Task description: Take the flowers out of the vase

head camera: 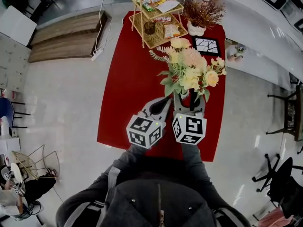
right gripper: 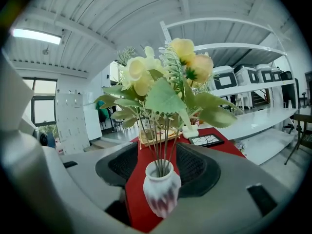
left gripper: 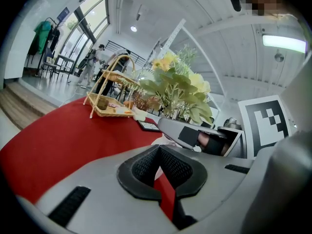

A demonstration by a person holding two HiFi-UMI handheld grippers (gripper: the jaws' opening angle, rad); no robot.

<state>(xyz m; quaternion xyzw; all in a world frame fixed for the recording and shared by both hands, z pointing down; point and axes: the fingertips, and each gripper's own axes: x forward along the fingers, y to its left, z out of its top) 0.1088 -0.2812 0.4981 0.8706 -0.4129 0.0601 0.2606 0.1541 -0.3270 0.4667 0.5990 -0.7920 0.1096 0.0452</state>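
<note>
A bunch of yellow and peach flowers [head camera: 191, 70] with green leaves stands in a small white ribbed vase [right gripper: 161, 191]. My right gripper [head camera: 190, 107] is shut on that vase, which sits low between its jaws, with the stems [right gripper: 161, 140] rising from the neck. In the head view the blooms and the jaws hide most of the vase. My left gripper [head camera: 158, 109] is just left of the right one, shut and holding nothing. In the left gripper view the flowers [left gripper: 180, 89] show above the right gripper [left gripper: 204, 140].
Both grippers hover over a red cloth [head camera: 128, 79]. At its far end stand a two-tier wicker rack [head camera: 156, 18], a dried plant in a white pot [head camera: 201, 13] and a black framed tile [head camera: 206, 45]. A white counter [head camera: 255, 37] runs along the right.
</note>
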